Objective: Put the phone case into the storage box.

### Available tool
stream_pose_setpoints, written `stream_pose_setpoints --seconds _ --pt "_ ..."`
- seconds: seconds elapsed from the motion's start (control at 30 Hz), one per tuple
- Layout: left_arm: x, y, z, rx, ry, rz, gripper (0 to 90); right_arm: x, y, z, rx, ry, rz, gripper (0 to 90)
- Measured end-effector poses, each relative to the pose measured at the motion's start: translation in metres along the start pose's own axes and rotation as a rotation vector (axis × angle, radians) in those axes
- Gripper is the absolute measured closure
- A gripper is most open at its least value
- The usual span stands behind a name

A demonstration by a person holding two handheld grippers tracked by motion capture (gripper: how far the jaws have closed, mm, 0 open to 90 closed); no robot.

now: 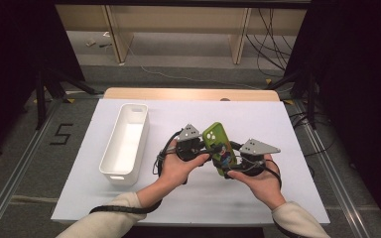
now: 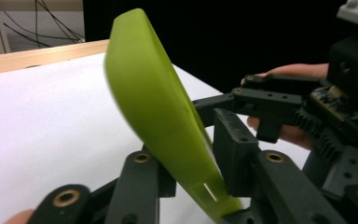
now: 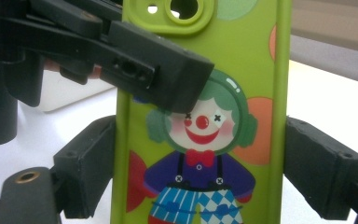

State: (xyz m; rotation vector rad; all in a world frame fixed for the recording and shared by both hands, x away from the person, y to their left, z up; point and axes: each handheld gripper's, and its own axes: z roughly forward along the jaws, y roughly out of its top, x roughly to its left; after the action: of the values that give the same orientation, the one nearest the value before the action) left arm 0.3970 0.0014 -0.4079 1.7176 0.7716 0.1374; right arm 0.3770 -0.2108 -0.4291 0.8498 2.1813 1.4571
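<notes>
2 grippers, both on 1 green phone case (image 1: pixel 220 148) held above the white table (image 1: pixel 258 119): right gripper (image 1: pixel 238 159) jaws wide, clamping case across its long edges; left gripper (image 1: pixel 204 148) jaws nearly together, pinching case front-to-back. 1 white bin (image 1: pixel 126 144) stands well left of the hands. Case's clown print faces the right gripper view.

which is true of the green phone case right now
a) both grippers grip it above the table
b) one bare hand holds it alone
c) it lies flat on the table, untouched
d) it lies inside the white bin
a: in the high view the green phone case sits between the left gripper and the right gripper, raised off the table, while the white bin stands apart at the left.
</notes>
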Motion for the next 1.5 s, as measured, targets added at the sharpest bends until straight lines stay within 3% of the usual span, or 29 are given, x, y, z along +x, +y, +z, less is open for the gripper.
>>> stream_pose_setpoints --seconds 0.33,0.67,1.0,1.5 --pt "-0.004 0.001 -0.001 -0.017 -0.029 0.001 77.1 0.003 0.001 0.001 -0.005 -0.019 -0.027 16.4" --pt "-0.003 0.003 -0.003 -0.012 -0.037 0.014 77.7 0.002 0.0 0.001 -0.025 0.002 0.0 15.0" --pt "0.004 0.008 -0.008 0.004 -0.036 0.041 77.9 -0.005 -0.002 0.0 -0.011 0.072 0.016 9.5" --pt "0.013 0.01 -0.009 0.037 -0.095 0.112 77.9 -0.019 -0.01 0.001 0.041 0.134 0.021 10.1"
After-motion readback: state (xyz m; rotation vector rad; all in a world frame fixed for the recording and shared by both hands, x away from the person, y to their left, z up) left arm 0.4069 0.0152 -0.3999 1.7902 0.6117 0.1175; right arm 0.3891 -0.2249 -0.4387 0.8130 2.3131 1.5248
